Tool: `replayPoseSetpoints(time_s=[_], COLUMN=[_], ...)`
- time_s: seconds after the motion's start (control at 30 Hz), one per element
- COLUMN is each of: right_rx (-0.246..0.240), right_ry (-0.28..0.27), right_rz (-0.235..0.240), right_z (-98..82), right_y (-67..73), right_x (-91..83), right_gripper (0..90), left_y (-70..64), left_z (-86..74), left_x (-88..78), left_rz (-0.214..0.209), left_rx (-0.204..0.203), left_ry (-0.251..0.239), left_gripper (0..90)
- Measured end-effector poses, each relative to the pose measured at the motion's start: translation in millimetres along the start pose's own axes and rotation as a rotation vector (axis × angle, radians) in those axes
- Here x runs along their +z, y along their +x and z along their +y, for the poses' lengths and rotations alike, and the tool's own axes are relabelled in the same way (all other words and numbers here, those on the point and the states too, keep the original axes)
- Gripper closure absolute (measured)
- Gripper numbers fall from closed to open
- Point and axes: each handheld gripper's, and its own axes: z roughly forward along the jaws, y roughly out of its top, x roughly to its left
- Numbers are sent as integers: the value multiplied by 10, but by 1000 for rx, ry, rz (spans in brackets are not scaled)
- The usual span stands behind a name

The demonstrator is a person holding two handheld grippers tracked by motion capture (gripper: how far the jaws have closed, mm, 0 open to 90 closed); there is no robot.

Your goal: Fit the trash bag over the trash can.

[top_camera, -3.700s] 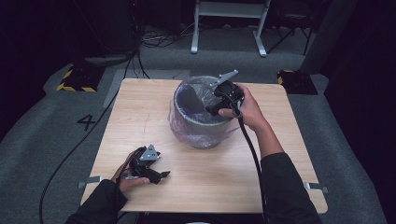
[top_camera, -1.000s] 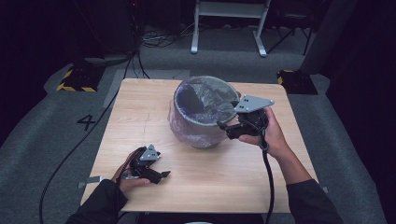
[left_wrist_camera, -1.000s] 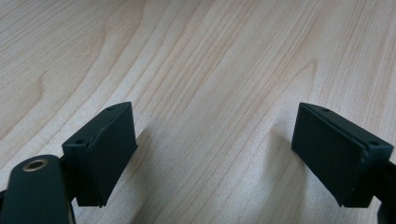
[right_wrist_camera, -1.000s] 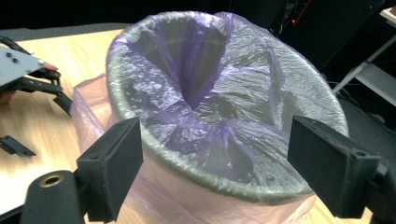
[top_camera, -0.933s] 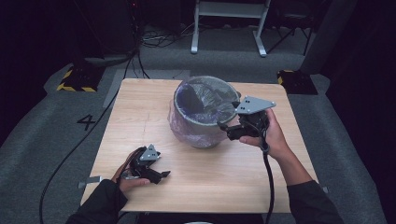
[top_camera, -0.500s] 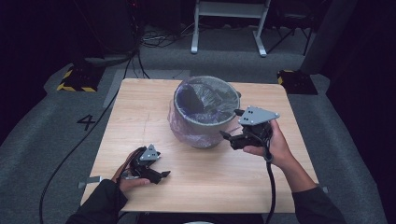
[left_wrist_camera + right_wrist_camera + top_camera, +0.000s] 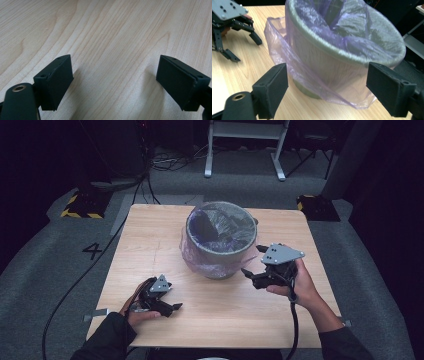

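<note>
A grey bin (image 7: 220, 255) lined with a see-through purple bag (image 7: 218, 222) stands in the middle of the wooden table (image 7: 150, 245). The bag's loose skirt (image 7: 287, 62) hangs down the bin's outer wall (image 7: 329, 67). My right gripper (image 7: 253, 261) is held just right of the bin, low by its side, pointing at it. Its jaws are open with nothing between the pads (image 7: 272, 87). My left gripper (image 7: 174, 310) rests at the table's near left, open over bare wood (image 7: 115, 50). It also appears far off as the other gripper (image 7: 229, 27) in the right gripper view.
The table's front edge (image 7: 215, 347) is close under both hands. Bare wood lies between the grippers and left of the bin. Cables (image 7: 75, 285) trail off the table onto the grey floor. A white metal stand (image 7: 245, 145) is behind the table.
My right gripper has come away from the bin's rim, moving toward the near right and down beside the bin's wall. The left gripper has stayed put.
</note>
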Motion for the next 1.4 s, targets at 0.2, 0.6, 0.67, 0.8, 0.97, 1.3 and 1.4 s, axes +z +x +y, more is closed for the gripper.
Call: replayPoseSetpoints(time_s=[0.2,0.6,0.67,0.8,0.97,1.3,1.4], right_rx=[-4,-2,-6,5,23,55,50], right_ry=[23,140,162,190,222,265,277], right_rz=[15,21,22,40,50,70,55], right_z=[-128,-456,-505,-611,-745,-994,-1063], right_y=[8,28,42,66,90,124,138], right_x=[25,167,201,254,316,389,382], right_gripper=[176,175,175,175,175,177,177], left_y=[0,1,1,1,1,1,1], left_z=[0,0,0,0,0,0,0], left_x=[0,0,0,0,0,0,0], left_rz=[0,-1,-1,-1,-1,-1,0], left_rx=[0,-1,-1,-1,-1,-1,-1], left_ry=[0,0,-1,0,-1,-1,0], left_gripper=[134,135,135,135,135,135,135])
